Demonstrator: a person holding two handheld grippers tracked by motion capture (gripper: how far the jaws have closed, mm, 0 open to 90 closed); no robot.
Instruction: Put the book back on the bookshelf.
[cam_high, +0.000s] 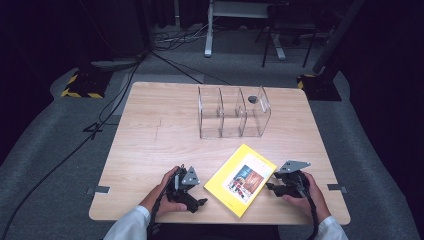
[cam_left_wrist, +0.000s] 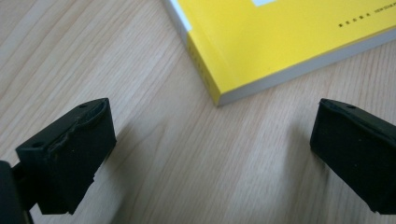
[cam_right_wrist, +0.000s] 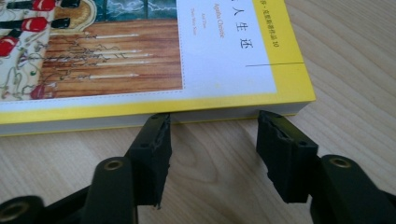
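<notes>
Nearest the person's edge of the pale wooden worktop (cam_high: 150, 145), two hand-held black two-jaw grippers flank a yellow paperback book with an illustrated cover panel (cam_high: 241, 179).

Left gripper (cam_high: 197, 204): held low over the worktop at the near left, just beside the book's near-left long edge. Seen in the left gripper view, its fingers (cam_left_wrist: 70, 154) are released and spread wide, with bare wood between them; one yellow corner of the book (cam_left_wrist: 261, 42) lies ahead of them, apart from both fingers.

Right gripper (cam_high: 270, 186): held at the book's right-hand long edge. Seen in the right gripper view, its fingers (cam_right_wrist: 152, 149) stand part-way apart, their tips right at the page edge of the book (cam_right_wrist: 140, 60). Nothing is clamped between them; actual contact with the edge cannot be confirmed.

Book: lies flat, cover up, near the front centre of the worktop, between the two grippers. Its long axis runs diagonally, from the near-left corner by the worktop's front edge toward the far right. Seen from the high view, the far end points toward the right side of the rack.

Farther back, well apart from the book, a clear acrylic upright divider rack with three compartments (cam_high: 233, 112) stands near the worktop's far edge.
</notes>
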